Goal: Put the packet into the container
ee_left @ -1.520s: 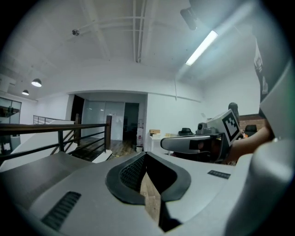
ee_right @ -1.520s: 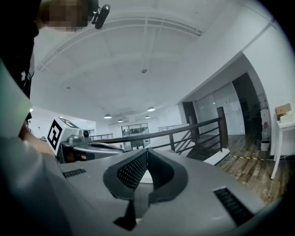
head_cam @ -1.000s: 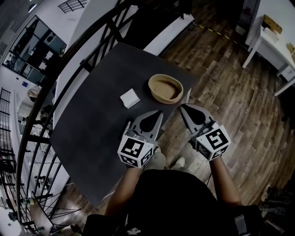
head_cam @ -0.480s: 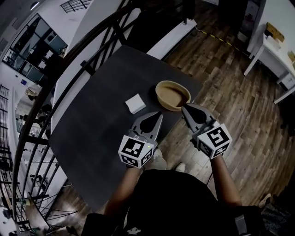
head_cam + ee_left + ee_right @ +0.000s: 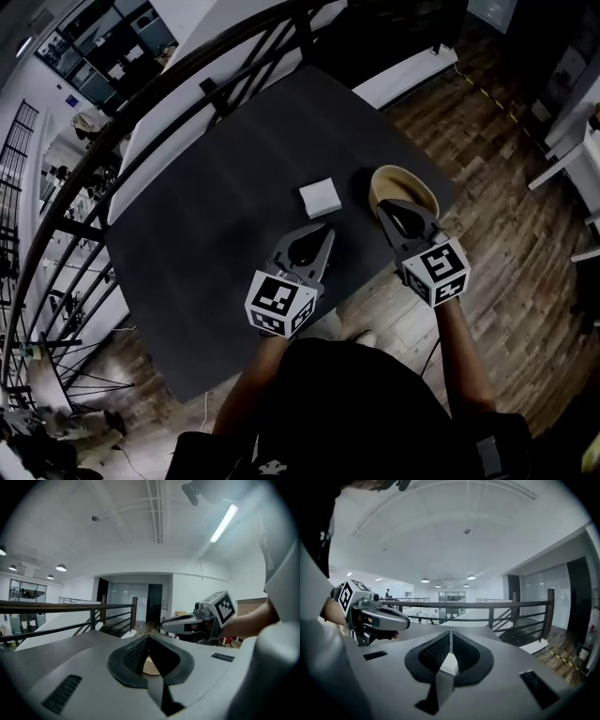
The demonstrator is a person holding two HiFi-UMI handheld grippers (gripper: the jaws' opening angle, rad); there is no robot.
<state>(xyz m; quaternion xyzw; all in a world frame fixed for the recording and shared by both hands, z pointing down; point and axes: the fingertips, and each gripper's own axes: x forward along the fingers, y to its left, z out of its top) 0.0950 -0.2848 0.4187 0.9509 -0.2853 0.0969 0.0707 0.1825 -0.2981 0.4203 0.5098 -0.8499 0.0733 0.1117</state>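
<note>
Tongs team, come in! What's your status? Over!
Left tongs shut, empty. Right tongs shut, empty. Packet lies on the table, beside the container, not in it. Nothing in the way. Over.

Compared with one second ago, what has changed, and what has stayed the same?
Both grippers have advanced over the table: the left gripper points at the packet from close by, the right gripper is at the near rim of the container. Nothing was gripped; both are shut and empty. Packet and container lie as before, side by side on the table.
</note>
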